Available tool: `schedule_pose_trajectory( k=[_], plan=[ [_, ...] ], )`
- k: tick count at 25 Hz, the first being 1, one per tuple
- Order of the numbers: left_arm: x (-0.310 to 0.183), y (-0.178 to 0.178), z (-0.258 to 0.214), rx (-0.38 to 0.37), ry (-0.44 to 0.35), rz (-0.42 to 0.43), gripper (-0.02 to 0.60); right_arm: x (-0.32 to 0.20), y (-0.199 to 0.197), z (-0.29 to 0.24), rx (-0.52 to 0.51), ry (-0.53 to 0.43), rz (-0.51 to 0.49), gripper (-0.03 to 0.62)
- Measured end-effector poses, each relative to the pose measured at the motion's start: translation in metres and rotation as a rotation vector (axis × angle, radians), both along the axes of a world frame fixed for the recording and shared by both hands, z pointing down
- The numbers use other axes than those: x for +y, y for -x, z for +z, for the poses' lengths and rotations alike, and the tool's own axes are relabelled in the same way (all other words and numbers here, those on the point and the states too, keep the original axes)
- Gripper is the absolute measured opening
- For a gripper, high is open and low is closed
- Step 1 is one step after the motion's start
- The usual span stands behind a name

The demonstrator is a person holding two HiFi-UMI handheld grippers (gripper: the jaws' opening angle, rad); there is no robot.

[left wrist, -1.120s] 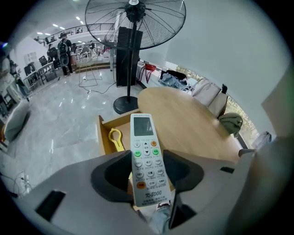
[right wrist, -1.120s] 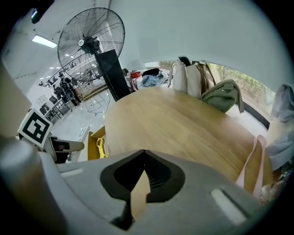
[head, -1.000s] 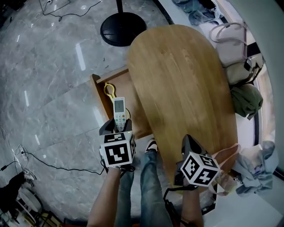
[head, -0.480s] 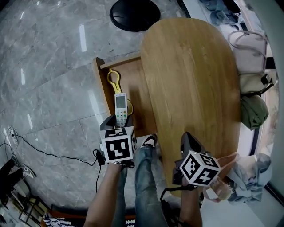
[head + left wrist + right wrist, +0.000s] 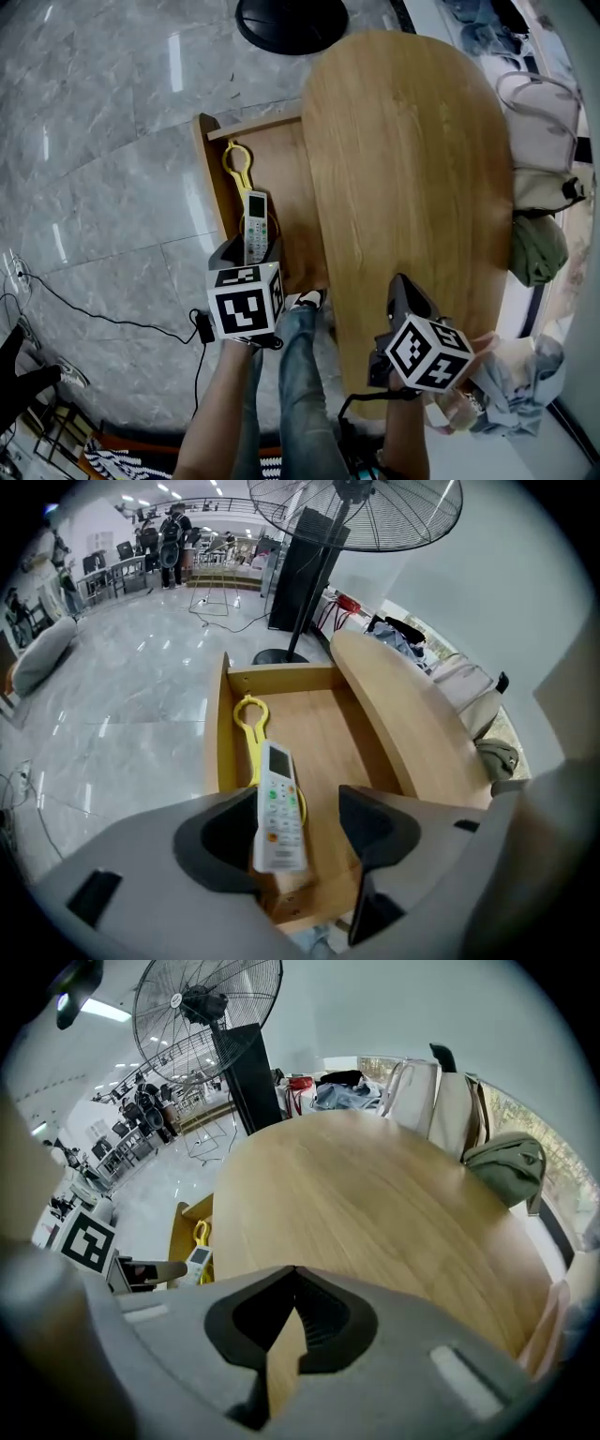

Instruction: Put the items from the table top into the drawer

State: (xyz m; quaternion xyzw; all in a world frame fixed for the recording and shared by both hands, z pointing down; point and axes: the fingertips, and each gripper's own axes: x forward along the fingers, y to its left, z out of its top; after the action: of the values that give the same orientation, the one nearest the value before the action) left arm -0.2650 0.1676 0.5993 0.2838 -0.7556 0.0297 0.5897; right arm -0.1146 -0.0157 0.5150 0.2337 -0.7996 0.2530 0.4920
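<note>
A white remote control (image 5: 254,225) (image 5: 279,817) hangs over the open wooden drawer (image 5: 208,178) (image 5: 225,733), between the jaws of my left gripper (image 5: 246,253) (image 5: 300,832). Those jaws are opening: the remote leans on the left pad and a gap shows beside the right pad. A yellow plastic tool (image 5: 236,169) (image 5: 251,728) lies in the drawer just beyond the remote. My right gripper (image 5: 401,292) (image 5: 295,1274) is shut with nothing in it, over the near edge of the oval wooden table (image 5: 412,169) (image 5: 375,1204).
A standing fan's black base (image 5: 291,19) is on the floor beyond the drawer. Bags (image 5: 539,122) and a green bundle (image 5: 539,248) line the table's right side. The person's leg (image 5: 305,375) is between the grippers. A cable (image 5: 112,319) runs across the marble floor.
My left gripper has sunk toward the drawer with the remote, and its jaws stand wider apart. The right gripper has dropped a little over the table's near edge.
</note>
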Motion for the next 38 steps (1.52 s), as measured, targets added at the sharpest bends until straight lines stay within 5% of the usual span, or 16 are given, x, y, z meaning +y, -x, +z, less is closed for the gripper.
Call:
schedule_pose_trajectory(
  k=[17,38],
  plan=[
    [-0.012,-0.027,-0.03,-0.005,-0.02,0.169,0.255,0.008,-0.046,-0.017,-0.043,-0.015,0.154,0.006],
    [-0.089,-0.162,-0.084,-0.058,-0.053,0.642,0.253,0.014,-0.233,-0.057,-0.077,-0.085,0.577,0.005]
  ],
)
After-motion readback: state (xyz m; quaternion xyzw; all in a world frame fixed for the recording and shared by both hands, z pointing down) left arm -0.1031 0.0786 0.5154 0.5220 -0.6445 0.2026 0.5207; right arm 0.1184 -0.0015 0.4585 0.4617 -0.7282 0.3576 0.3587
